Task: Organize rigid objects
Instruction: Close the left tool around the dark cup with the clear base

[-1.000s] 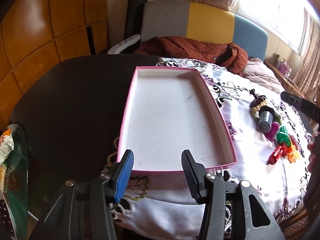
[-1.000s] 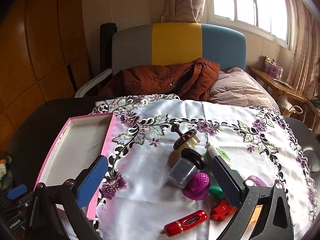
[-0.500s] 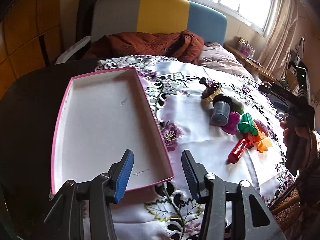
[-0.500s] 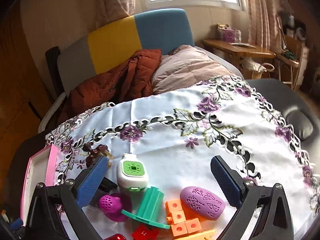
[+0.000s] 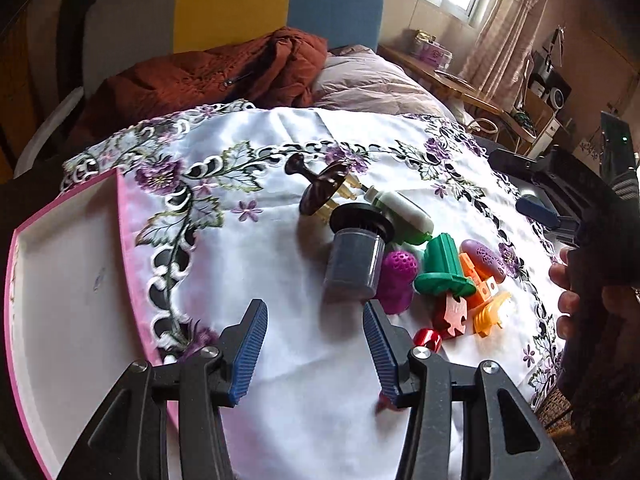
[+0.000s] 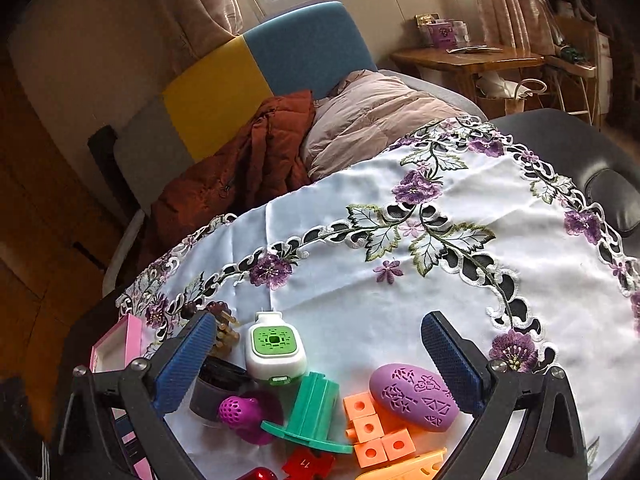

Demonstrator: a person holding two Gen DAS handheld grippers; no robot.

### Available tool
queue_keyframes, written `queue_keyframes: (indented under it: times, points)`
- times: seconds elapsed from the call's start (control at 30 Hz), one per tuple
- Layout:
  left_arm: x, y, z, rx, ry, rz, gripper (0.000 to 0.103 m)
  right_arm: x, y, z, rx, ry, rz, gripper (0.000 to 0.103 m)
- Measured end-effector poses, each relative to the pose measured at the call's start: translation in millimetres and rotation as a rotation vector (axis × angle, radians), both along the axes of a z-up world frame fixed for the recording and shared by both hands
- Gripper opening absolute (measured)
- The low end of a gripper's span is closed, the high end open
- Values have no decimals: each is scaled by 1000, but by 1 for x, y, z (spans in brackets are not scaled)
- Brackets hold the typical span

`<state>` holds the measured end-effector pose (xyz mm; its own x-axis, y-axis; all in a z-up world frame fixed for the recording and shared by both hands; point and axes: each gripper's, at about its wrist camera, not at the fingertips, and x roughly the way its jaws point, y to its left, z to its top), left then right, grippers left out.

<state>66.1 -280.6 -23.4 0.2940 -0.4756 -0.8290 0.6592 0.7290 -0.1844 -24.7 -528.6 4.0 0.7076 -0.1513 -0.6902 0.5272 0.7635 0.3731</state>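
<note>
We hold two claws over a counter spread with a white floral-embroidered tablecloth (image 5: 256,264). The left claw (image 5: 316,344) hangs with its blue-padded fingers apart, gripping nothing, above bare cloth. At ten o'clock from it lies the pink-rimmed white tray (image 5: 60,280), part on the cloth, part on the dark counter. At one o'clock from it sits the cluster of small items: a dark cylindrical jar (image 5: 354,256) tipped on its side, a brown knobbed piece (image 5: 320,188) beyond it, a white-and-green plug-in device (image 5: 404,212), a magenta perforated piece (image 5: 396,276) touching the jar, a green flanged part (image 5: 442,268), an orange block assembly (image 5: 480,284), a purple patterned oval (image 5: 484,258), a red puzzle-shaped piece (image 5: 454,314) and a red glossy item (image 5: 427,338) partly hidden behind the claw's right finger.

The right claw (image 6: 320,360), seen in its own camera, is also spread wide and empty, hovering directly over the same cluster; the plug-in device, green part and orange blocks lie between its fingers, the purple oval just inside its right finger. In the left view it appears at three o'clock (image 5: 536,208), gripped by our right hand (image 5: 572,292). Behind the counter stand a colour-block headboard (image 5: 280,4) and a rust-brown quilted jacket (image 5: 216,76).
</note>
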Motion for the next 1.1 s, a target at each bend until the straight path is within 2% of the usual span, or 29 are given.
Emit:
queue_keyframes:
  times: [0.37,0.6,0.73,1.1]
  points:
    - [42,-66,-29,-1,114,-122,50,-4,-10,-1,52,-26,-25,103]
    - [55,-84,-55,9,173,-146,48,-4,-14,-2,54,-23,-36,103]
    - [51,-75,-53,-30,172,-133,44,-6,-18,-2,48,-21,-53,103]
    - [14,-21,-28,-28,20,-33,43,-10,-34,-14,89,39,-114,103]
